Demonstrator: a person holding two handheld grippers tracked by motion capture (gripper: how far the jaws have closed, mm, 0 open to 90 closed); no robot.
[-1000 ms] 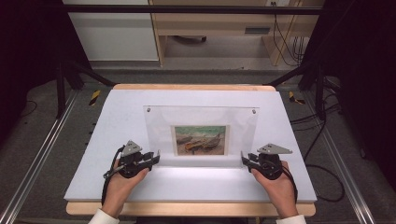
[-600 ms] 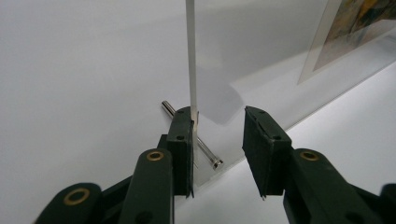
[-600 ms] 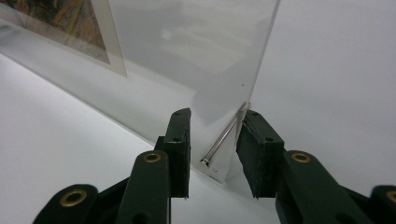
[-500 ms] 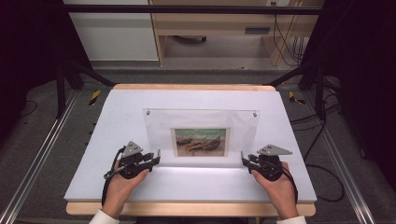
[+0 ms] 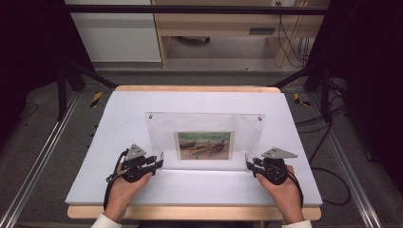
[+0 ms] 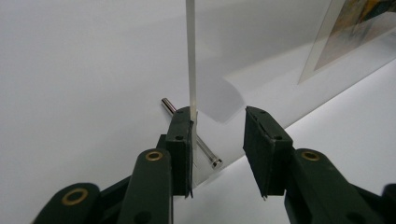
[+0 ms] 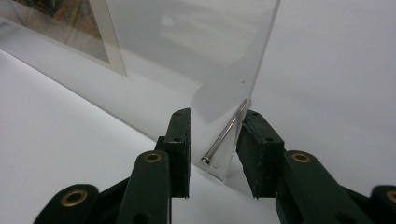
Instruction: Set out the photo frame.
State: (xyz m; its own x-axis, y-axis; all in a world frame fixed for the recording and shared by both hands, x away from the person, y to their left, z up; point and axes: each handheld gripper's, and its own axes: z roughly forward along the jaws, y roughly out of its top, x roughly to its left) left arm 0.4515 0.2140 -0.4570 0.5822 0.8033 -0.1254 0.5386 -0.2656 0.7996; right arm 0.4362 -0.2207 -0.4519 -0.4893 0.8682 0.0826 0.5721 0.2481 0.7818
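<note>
Acrylic frame [image 5: 204,137] stands as before, both tools unmoved at its corners.

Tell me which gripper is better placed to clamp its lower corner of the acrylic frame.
Right, marginally. The right gripper straddles the acrylic frame corner and its pin; the left gripper has only one pad against the frame edge, the other well clear.

We see a clear, colourless acrylic frame [image 5: 204,137] holding a print [image 5: 204,145] in muted green, orange and brown with a cream border. The table sheet [image 5: 190,187] is plain white, its board edge [image 5: 195,212] light wood. Both grippers, left gripper [image 5: 159,164] and right gripper [image 5: 249,164], are black with brass rivets and grey top plates. The pins [image 6: 205,151] are shiny silver.
</note>
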